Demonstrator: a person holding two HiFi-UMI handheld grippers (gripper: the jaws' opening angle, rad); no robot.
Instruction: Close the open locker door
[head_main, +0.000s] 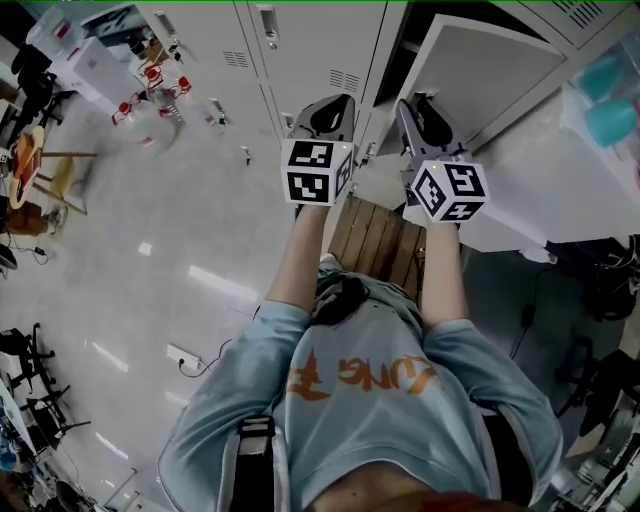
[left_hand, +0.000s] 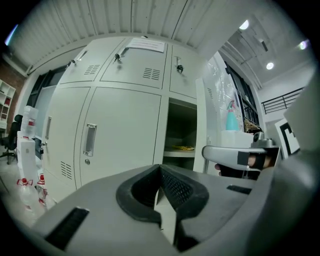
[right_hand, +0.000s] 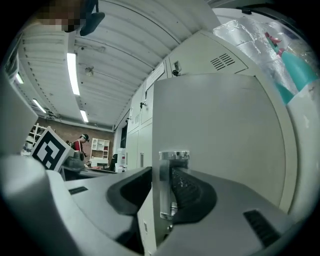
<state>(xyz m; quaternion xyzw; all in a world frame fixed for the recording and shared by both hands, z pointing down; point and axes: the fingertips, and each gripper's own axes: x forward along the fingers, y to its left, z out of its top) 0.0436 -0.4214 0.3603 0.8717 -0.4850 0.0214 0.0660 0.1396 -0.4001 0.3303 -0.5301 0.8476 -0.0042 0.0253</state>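
The open locker door (head_main: 490, 70) is a pale grey panel swung out at the upper right, beside the dark open compartment (head_main: 400, 45). My right gripper (head_main: 418, 108) is at the door's free edge. In the right gripper view its jaws (right_hand: 161, 175) straddle that edge, with the chrome latch (right_hand: 174, 156) between them and the pads against the door (right_hand: 225, 140). My left gripper (head_main: 325, 112) hangs apart to the left, facing a closed locker. Its jaws (left_hand: 160, 170) are shut on nothing. The open compartment (left_hand: 181, 132) shows ahead of it.
Closed grey lockers (head_main: 300, 40) line the wall. A wooden slat board (head_main: 375, 240) lies on the floor under me. A white counter (head_main: 570, 170) with teal bottles (head_main: 605, 100) stands close on the right. Red-capped bottles (head_main: 150, 100) stand far left. A yellow item (left_hand: 184, 147) lies on the locker shelf.
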